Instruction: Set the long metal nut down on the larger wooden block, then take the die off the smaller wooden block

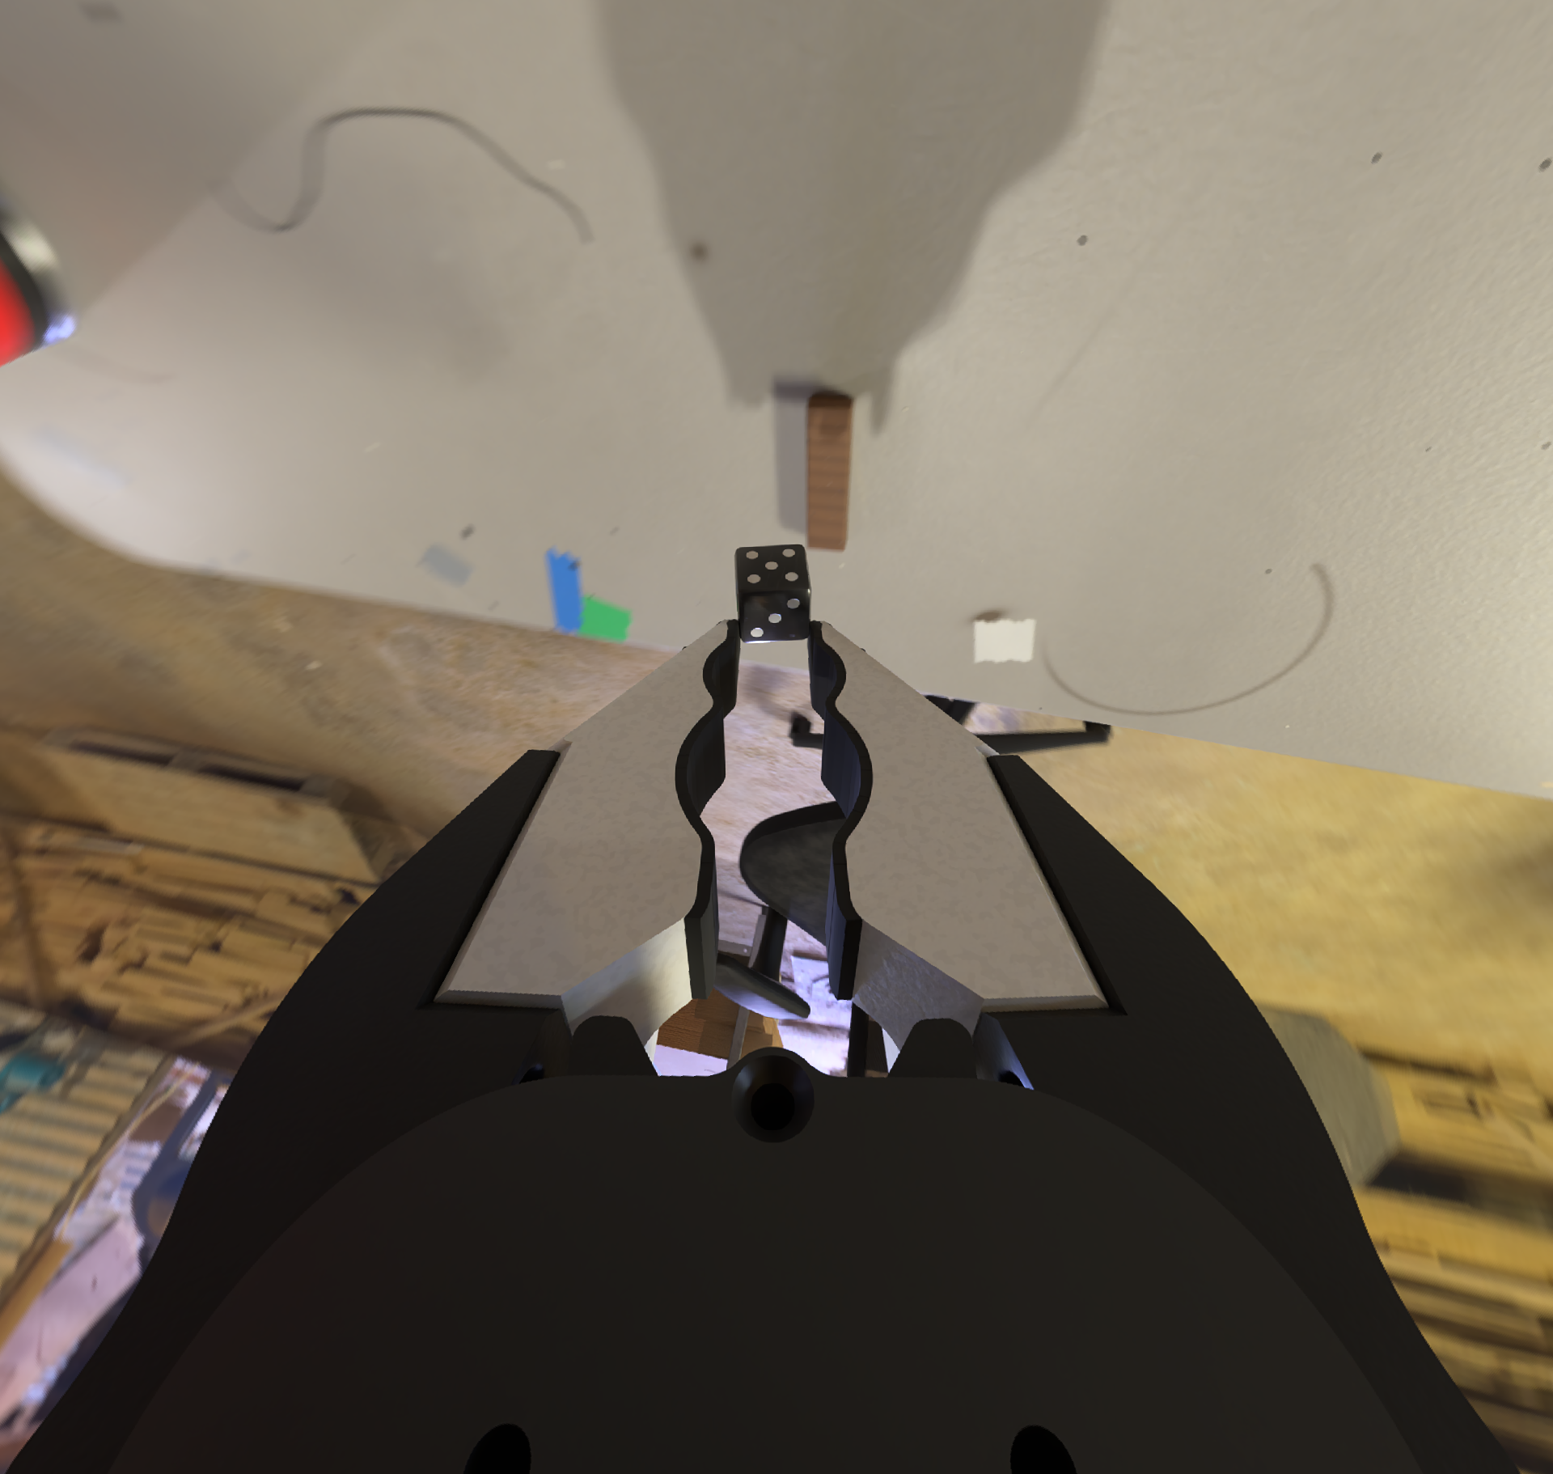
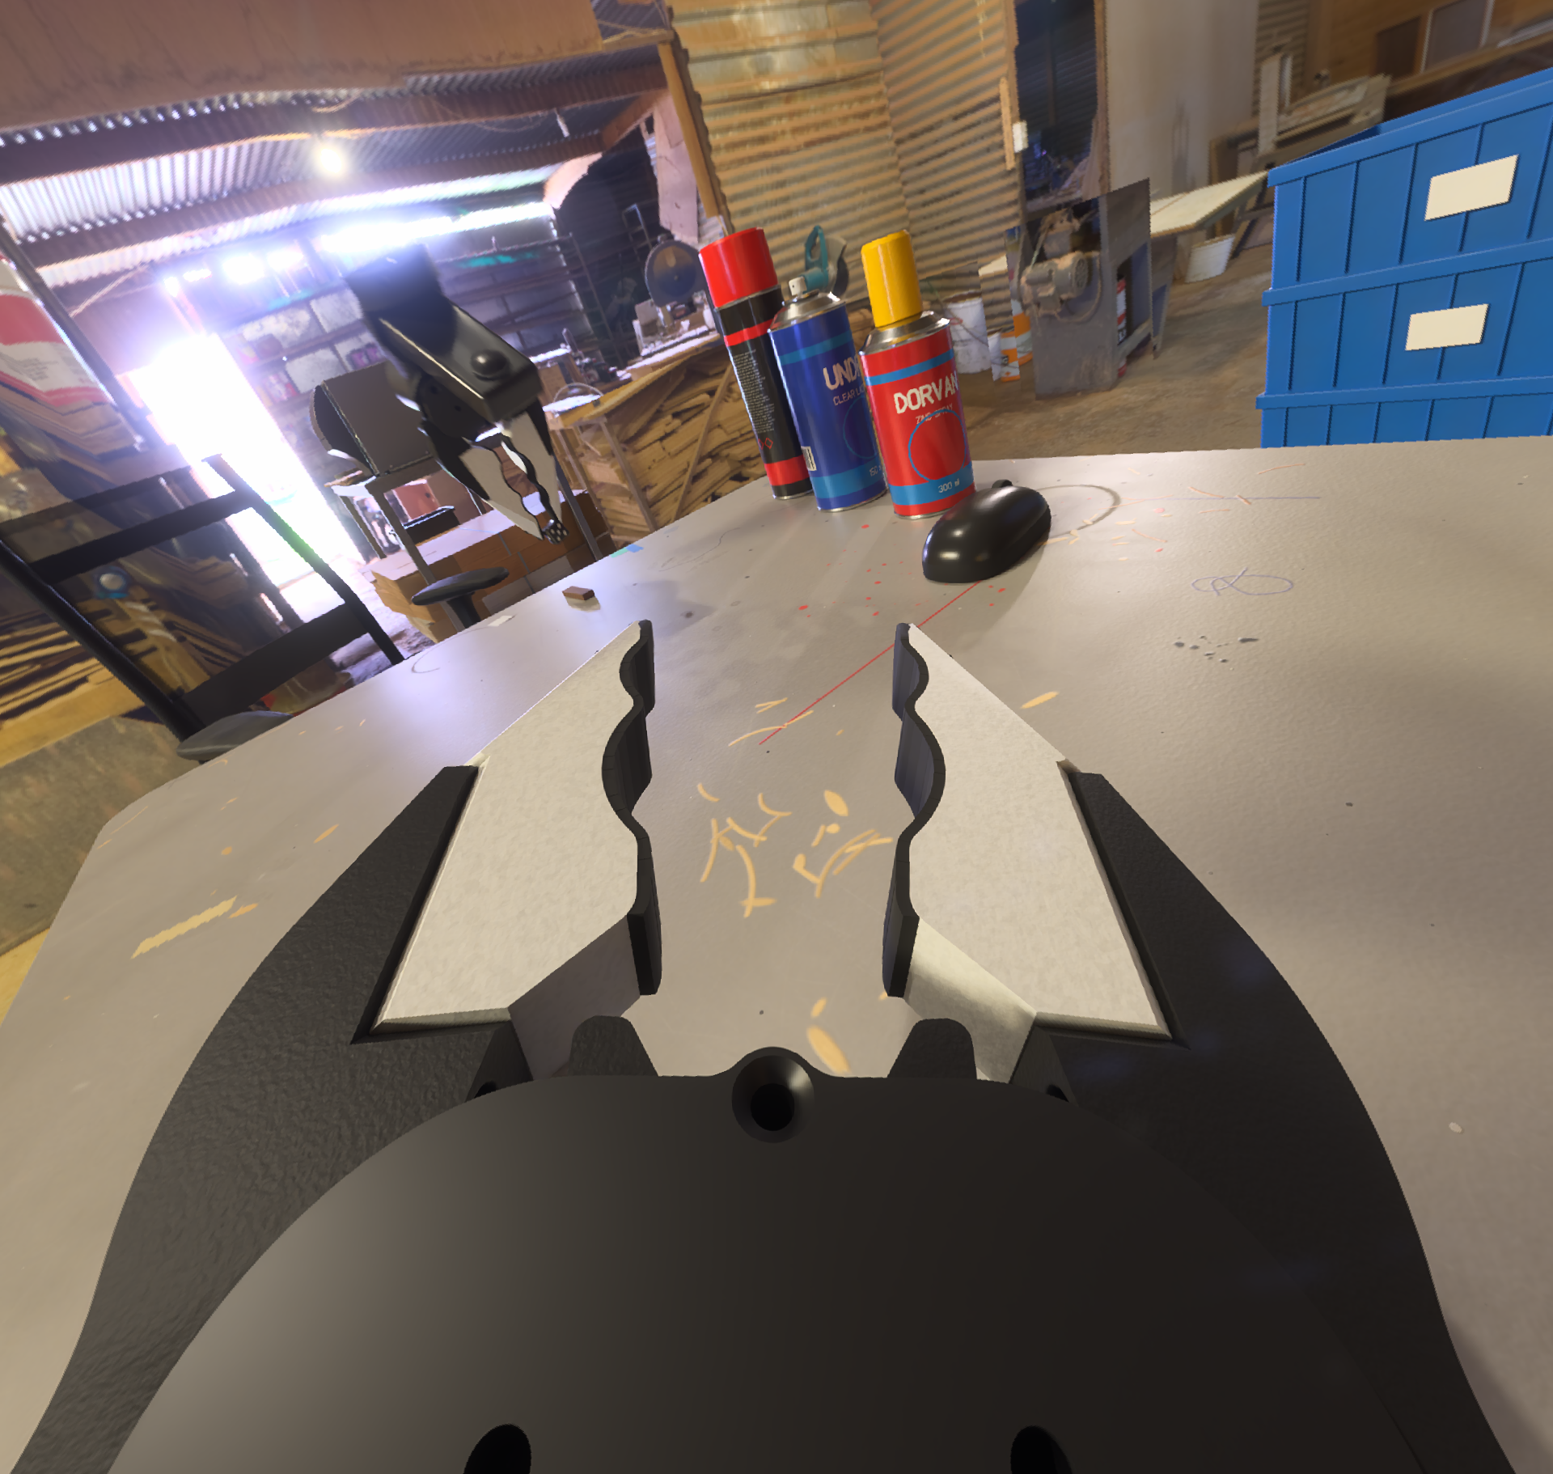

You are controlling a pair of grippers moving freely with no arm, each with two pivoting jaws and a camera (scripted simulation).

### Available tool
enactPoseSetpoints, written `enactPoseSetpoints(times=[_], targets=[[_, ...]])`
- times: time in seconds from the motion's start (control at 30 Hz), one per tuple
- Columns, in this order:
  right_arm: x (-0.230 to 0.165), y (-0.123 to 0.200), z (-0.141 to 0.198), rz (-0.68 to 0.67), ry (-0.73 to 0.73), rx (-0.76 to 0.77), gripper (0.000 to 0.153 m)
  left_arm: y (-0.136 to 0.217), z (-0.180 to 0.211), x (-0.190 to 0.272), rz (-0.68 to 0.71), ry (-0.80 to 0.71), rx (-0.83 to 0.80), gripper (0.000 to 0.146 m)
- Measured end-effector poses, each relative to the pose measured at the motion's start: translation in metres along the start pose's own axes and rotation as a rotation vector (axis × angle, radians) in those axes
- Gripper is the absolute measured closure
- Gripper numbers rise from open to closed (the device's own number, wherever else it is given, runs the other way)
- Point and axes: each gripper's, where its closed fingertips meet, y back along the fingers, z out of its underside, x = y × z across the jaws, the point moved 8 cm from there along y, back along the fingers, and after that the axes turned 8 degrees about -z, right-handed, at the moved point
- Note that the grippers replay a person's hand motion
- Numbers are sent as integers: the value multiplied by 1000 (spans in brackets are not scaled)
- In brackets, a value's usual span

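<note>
My left gripper (image 1: 773, 631) is shut on a black die (image 1: 771, 593) with white pips, pinched at the fingertips and held in the air above the grey table (image 1: 1176, 341). A small wooden block (image 1: 828, 471) lies flat on the table beyond the die, with nothing on it. In the right wrist view the left gripper (image 2: 546, 519) hangs tilted above the table's far left edge with the die (image 2: 553, 529) at its tips, and the block (image 2: 580, 593) lies below it. My right gripper (image 2: 773, 643) is open and empty, low over the table. No metal nut or larger block is in view.
Three spray cans (image 2: 828, 391) and a black computer mouse (image 2: 987, 534) stand at the table's far side. Blue bins (image 2: 1412, 282) stand at the right. Blue and green tape marks (image 1: 580, 601) and a white patch (image 1: 1002, 641) lie near the table edge.
</note>
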Motion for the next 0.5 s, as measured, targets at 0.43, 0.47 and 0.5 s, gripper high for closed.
enactPoseSetpoints(times=[0.43,0.47,0.5], targets=[[-8,6,-2,14,84,69,104,180,-12,53,-1141,742,582,130],[-9,7,-2,16,96,74,104,185,-23,62,-1160,813,704,130],[-10,7,-2,17,109,79,105,189,-32,68,-1152,884,827,130]])
